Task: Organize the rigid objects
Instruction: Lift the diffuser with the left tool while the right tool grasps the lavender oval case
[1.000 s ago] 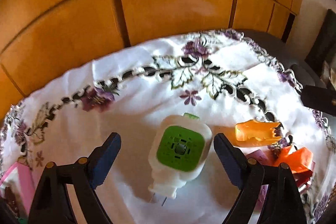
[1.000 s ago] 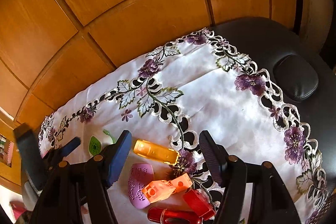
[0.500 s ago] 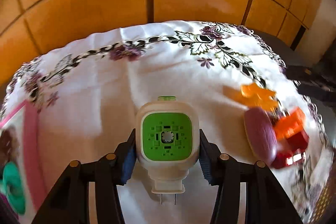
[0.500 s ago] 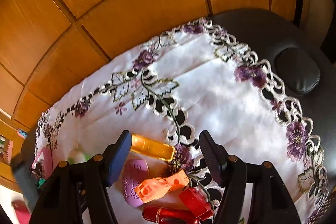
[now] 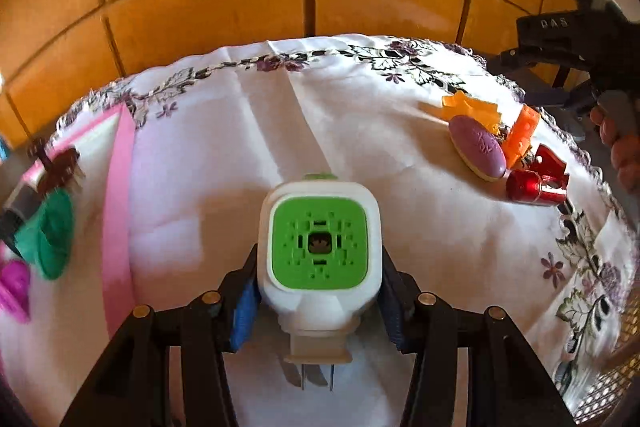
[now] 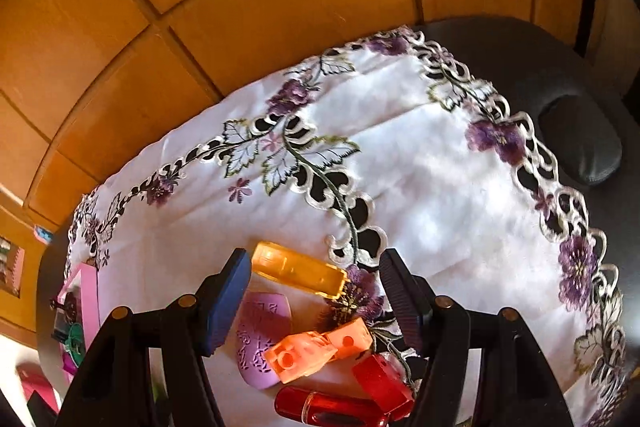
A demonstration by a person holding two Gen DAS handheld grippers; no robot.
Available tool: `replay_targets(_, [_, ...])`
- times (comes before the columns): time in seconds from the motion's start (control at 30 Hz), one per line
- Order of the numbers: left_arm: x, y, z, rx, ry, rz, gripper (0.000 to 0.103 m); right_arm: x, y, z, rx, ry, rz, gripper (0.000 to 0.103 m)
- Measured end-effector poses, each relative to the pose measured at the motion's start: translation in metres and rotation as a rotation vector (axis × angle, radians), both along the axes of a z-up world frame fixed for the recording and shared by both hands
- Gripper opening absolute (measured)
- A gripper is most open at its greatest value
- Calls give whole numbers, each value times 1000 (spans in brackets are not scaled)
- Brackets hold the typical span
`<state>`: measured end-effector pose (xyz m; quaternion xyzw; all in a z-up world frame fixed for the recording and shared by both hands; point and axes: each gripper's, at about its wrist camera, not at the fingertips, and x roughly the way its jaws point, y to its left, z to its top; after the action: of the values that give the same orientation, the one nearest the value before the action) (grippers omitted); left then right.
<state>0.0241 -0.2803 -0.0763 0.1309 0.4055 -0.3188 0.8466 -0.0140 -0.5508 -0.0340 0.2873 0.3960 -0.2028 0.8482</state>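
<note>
Since a second ago the left gripper point(image 5: 318, 303) has closed on the white-and-green plug-in unit point(image 5: 319, 259), prongs toward the camera. Left of it, pink tray point(image 5: 116, 227), contents blurred. Right gripper point(image 6: 316, 301) hangs open above the orange piece point(image 6: 298, 271).

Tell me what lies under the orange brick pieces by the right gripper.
The orange brick pieces overlap a purple oval piece and the embroidered tablecloth. A red block lies beside them. Whatever is directly beneath them is covered.
</note>
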Motion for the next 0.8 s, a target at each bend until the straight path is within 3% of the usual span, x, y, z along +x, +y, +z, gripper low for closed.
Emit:
replay_targets(0.17, [-3, 1, -2, -7, -15, 2, 52, 4, 13, 5, -38, -26, 64, 67])
replay_targets(0.33, [-3, 2, -3, -16, -23, -1, 52, 8, 19, 3, -41, -22, 95, 60])
replay_targets(0.4, [-3, 2, -4, -19, -21, -1, 52, 7, 19, 3, -7, -44, 116, 53])
replay_targets(0.47, [-3, 3, -4, -24, -22, 1, 52, 11, 24, 3, 98, -94, 213, 49])
replay_targets(0.53, [-4, 3, -4, -24, -27, 1, 52, 15, 37, 6, 78, -105, 281, 49])
replay_targets(0.67, [-5, 4, -4, -31, -32, 2, 52, 24, 60, 0, 65, -46, 386, 49])
replay_targets(0.8, [-5, 5, -4, -38, -34, 2, 52, 28, 61, -14, 7, 73, 340, 47])
